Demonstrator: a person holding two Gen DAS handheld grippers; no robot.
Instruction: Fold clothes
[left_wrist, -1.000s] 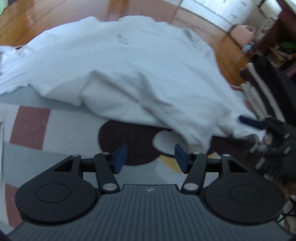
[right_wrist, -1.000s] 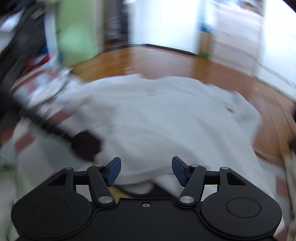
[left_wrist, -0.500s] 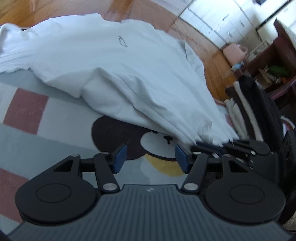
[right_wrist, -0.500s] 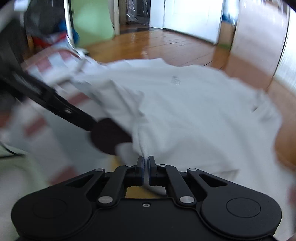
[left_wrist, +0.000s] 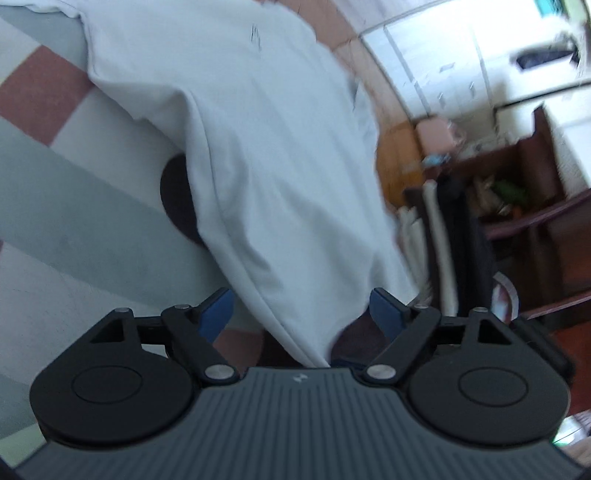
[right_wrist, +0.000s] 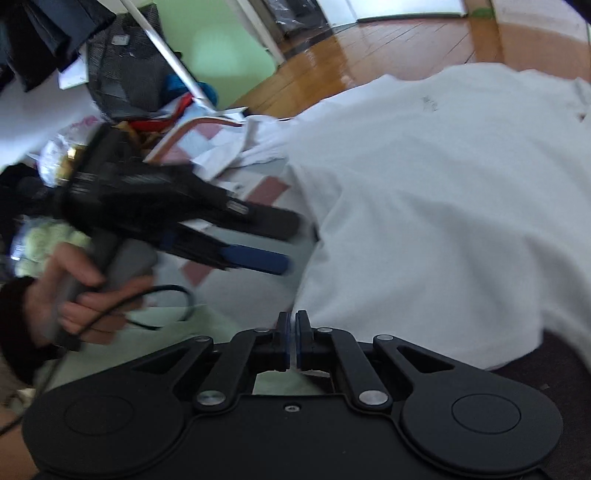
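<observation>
My right gripper (right_wrist: 294, 341) has its fingers pinched tight on the hem of the white T-shirt (right_wrist: 443, 206). My left gripper (left_wrist: 301, 314) is spreading its fingers, the shirt's edge between them, untouched. The shirt lies across the patterned rug (left_wrist: 74, 206), beside the wooden floor (right_wrist: 369, 48).

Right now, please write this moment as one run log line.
right gripper: shut on white shirt hem | left gripper: opening, shirt corner between, not pinched
</observation>
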